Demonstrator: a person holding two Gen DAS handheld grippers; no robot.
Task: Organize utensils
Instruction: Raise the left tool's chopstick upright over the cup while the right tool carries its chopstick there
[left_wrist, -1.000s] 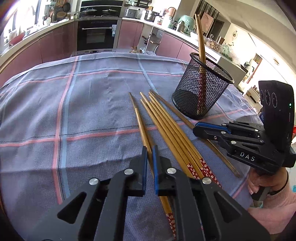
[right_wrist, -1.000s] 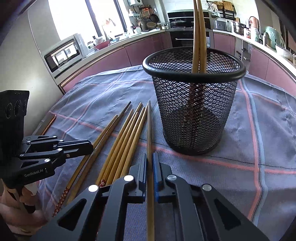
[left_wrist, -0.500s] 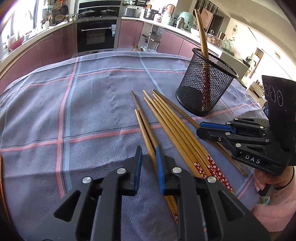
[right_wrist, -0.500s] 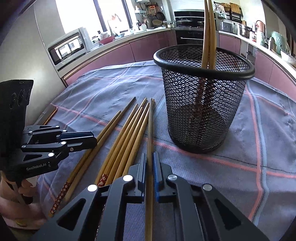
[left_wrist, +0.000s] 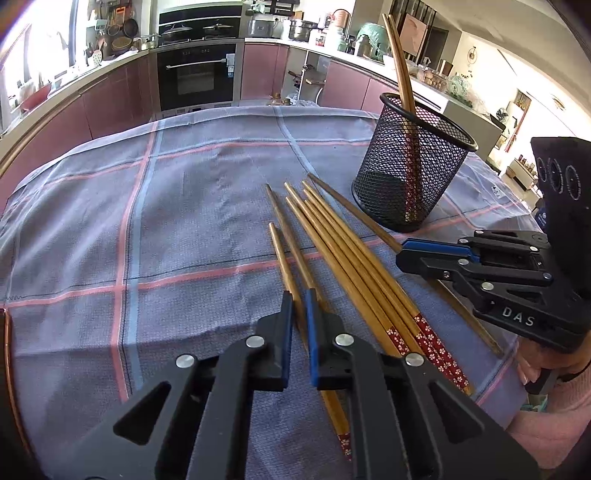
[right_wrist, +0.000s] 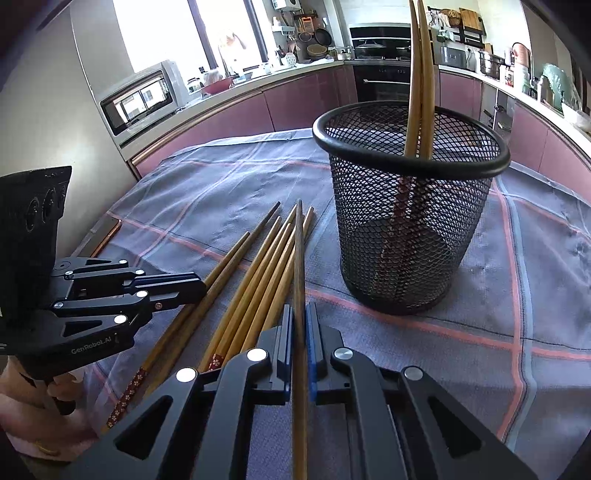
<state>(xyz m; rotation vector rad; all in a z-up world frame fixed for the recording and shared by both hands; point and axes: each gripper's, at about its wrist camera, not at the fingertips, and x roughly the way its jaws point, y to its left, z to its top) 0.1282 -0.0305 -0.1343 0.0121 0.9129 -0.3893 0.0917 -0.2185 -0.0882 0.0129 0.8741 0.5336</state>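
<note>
Tablecloth (left_wrist: 184, 206) carries a mesh cup (right_wrist: 410, 229) holding two chopsticks; loose chopsticks (left_wrist: 343, 254) lie beside the cup. Right gripper (right_wrist: 300, 332) pinches one chopstick (right_wrist: 298, 258); left gripper (left_wrist: 298, 314) stands slightly parted astride another, gripping nothing

From my left gripper (left_wrist: 298, 306) the checked cloth (left_wrist: 177, 206) lies bare to the left and ahead. To its right a fan of loose chopsticks (left_wrist: 343, 254) lies flat and close together, filling the ground between both tools. My right gripper (right_wrist: 300, 325) pinches one chopstick (right_wrist: 300, 266), its tip pointing just left of the mesh cup (right_wrist: 410, 236). The cup stands upright ahead and right, two chopsticks (right_wrist: 419, 74) rising from its near rim. Bare cloth surrounds the cup's right side.
</note>
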